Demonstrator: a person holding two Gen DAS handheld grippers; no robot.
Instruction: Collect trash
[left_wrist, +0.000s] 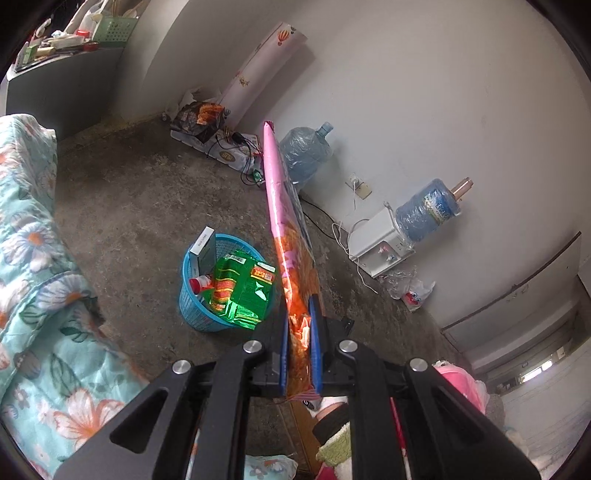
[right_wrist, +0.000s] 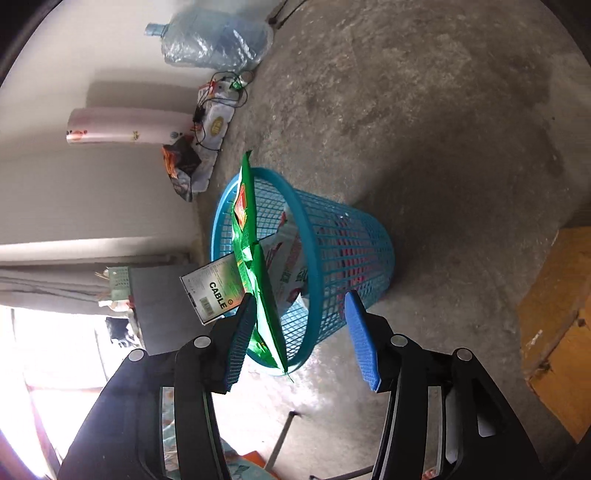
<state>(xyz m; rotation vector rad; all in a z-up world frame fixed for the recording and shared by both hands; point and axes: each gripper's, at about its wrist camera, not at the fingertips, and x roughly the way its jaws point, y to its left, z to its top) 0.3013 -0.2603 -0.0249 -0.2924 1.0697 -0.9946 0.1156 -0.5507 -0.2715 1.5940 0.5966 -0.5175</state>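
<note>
A flowered quilt (left_wrist: 33, 258) hangs at the left edge of the left wrist view, clear of the work; beside it on the concrete floor (left_wrist: 129, 206) stands the blue basket (left_wrist: 201, 314), set in the open where both hands can reach it from above; it already holds a white box (left_wrist: 203, 247), a red-capped bottle (left_wrist: 199, 284) and a green snack bag (left_wrist: 243, 291), which lies across the rim rather than down inside, too long to drop flat; right of the basket the left gripper (left_wrist: 299, 350) is clamped narrow on the lower end of a pink and orange wrapper (left_wrist: 284, 221), held edge-on and upright so it hangs free for carrying over the basket; water bottles stand further right along the wall.

In the right wrist view the right gripper (right_wrist: 301, 332) is parted about halfway, its pads not pressing anything; the green bag leans just past the left pad, apparently let go into the basket.
</note>
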